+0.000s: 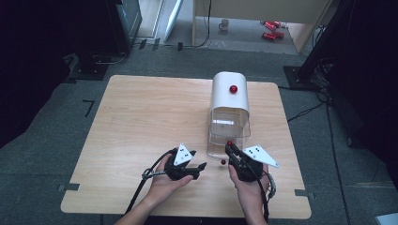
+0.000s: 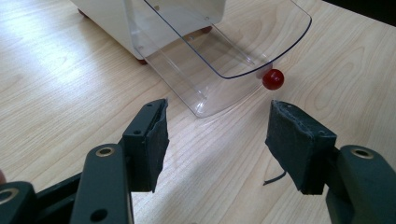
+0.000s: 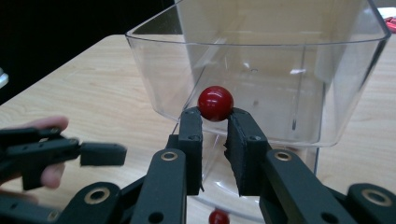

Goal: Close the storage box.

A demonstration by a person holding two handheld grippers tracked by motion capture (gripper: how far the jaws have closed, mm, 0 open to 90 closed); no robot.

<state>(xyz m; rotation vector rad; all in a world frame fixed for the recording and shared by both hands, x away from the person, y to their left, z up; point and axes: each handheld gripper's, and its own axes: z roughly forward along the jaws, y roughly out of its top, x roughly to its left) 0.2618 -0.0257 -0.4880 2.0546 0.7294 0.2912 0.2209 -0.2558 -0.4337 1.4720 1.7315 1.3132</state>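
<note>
Nearest: the left gripper (image 2: 217, 140) is held low over the table (image 1: 141, 122), jaws apart w/ bare wood between them, nothing gripped. The right gripper (image 3: 215, 121) is closed on a red ball (image 3: 215, 103), pinched only at the very tips of the pads, right at the near wall of the clear bin (image 3: 257, 39). Main risk: the ball is round and glossy and little pad area is used, so it can be squeezed out fwd or upward if the grip is tightened or the hand is tilted. If the ball is a knob fixed to the bin (cannot be told from here), a pull off-axis may cause the whole unit to be dragged or tipped, since nothing is braced by the left gripper. A second small red ball (image 2: 273, 79) is seen at table level just beside the bin's near edge; whether it is loose or attached cannot be told. If loose, it can be knocked by either gripper and rolled off the table. Farther back, the bin is joined to a white box (image 1: 228, 101) w/ another red knob (image 1: 233, 89) on top; a hard tug may shift the box toward the table's near edge. Thin clear plastic can also be flexed or cracked by a jerk.
</note>
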